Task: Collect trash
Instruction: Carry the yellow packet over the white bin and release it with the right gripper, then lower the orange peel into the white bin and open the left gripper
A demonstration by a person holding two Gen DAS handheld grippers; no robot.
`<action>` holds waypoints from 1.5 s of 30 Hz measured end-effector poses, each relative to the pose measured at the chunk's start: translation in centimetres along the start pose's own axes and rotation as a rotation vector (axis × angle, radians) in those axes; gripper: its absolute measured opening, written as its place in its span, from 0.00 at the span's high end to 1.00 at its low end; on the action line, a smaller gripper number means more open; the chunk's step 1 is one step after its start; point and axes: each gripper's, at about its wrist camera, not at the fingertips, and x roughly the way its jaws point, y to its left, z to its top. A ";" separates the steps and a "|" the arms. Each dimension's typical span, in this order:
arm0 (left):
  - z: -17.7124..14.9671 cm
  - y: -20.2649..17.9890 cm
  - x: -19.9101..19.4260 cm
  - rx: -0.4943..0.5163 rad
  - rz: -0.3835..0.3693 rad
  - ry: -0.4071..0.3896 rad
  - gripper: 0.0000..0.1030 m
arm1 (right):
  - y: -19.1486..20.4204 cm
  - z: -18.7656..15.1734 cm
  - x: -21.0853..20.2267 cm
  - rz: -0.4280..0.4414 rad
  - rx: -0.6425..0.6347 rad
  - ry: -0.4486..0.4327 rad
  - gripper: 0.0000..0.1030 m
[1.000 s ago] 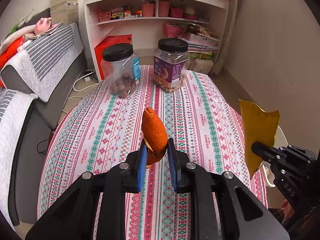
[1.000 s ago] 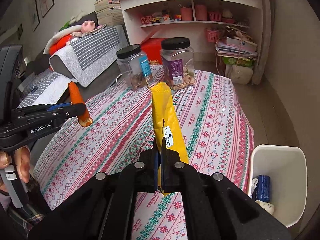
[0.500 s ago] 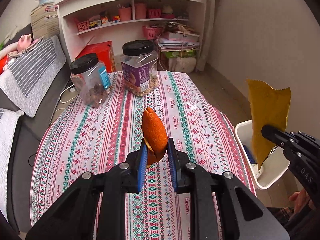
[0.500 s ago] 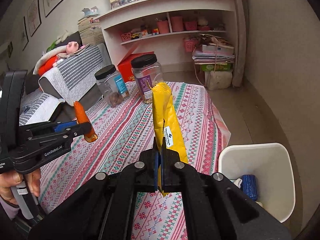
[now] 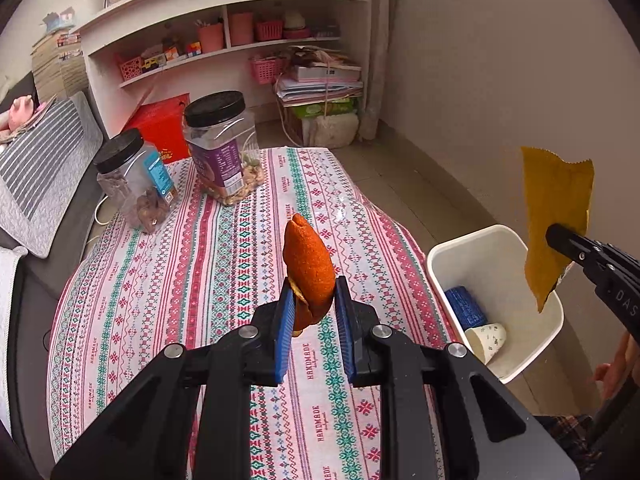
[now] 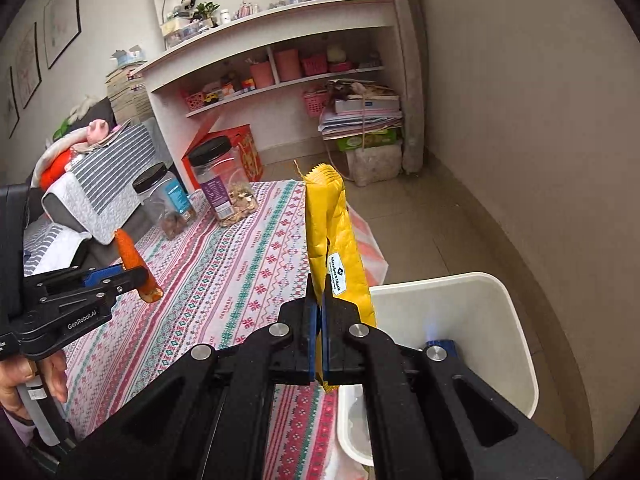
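Observation:
My left gripper (image 5: 311,292) is shut on a curled piece of orange peel (image 5: 307,264), held above the patterned tablecloth (image 5: 208,280). From the right wrist view that same peel (image 6: 134,262) and left gripper (image 6: 138,276) appear at the left. My right gripper (image 6: 320,300) is shut on a yellow snack wrapper (image 6: 334,240) that stands upright. In the left wrist view the wrapper (image 5: 554,216) hangs over the white trash bin (image 5: 472,246), which stands beside the table's right edge. Inside the bin lie a blue item (image 5: 464,308) and a paper cup (image 5: 486,340).
Two clear jars with black lids (image 5: 218,148) (image 5: 134,184) stand at the table's far end. A white shelf unit (image 5: 240,40) and a stack of papers (image 5: 320,84) lie beyond. A grey sofa with striped blankets (image 5: 40,176) runs along the left. A bare wall (image 5: 500,80) is at the right.
Both grippers swung to the right with their loads. The bin came into the left wrist view and grew larger in the right wrist view, with the wrapper now over it.

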 end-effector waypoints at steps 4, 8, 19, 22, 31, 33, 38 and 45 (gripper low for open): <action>0.2 -1.7 0.3 0.024 -0.014 -0.001 0.80 | -2.1 -0.1 -0.3 -0.040 0.023 -0.003 0.99; 0.5 -3.4 0.5 0.041 -0.029 -0.002 0.80 | -4.1 -0.2 -0.5 -0.075 0.048 0.000 0.99; 0.8 -8.8 0.8 0.099 -0.108 -0.014 0.80 | -9.6 -1.5 -0.4 -0.199 0.159 0.071 0.81; 1.0 -10.5 0.8 0.118 -0.137 -0.015 0.80 | -10.9 -1.8 -1.1 -0.230 0.184 0.066 0.54; 1.1 -16.2 2.3 0.158 -0.224 0.009 0.80 | -13.4 -2.6 -3.9 -0.317 0.214 0.033 0.48; 1.1 -17.5 2.6 0.163 -0.242 0.015 0.80 | -13.9 -2.8 -4.6 -0.337 0.228 0.025 0.41; 1.3 -20.3 2.6 0.199 -0.266 0.008 0.80 | -14.7 -3.9 -6.4 -0.390 0.254 0.010 0.33; 1.7 -23.0 2.8 0.228 -0.304 0.019 0.74 | -15.6 -5.6 -9.1 -0.506 0.315 -0.037 0.17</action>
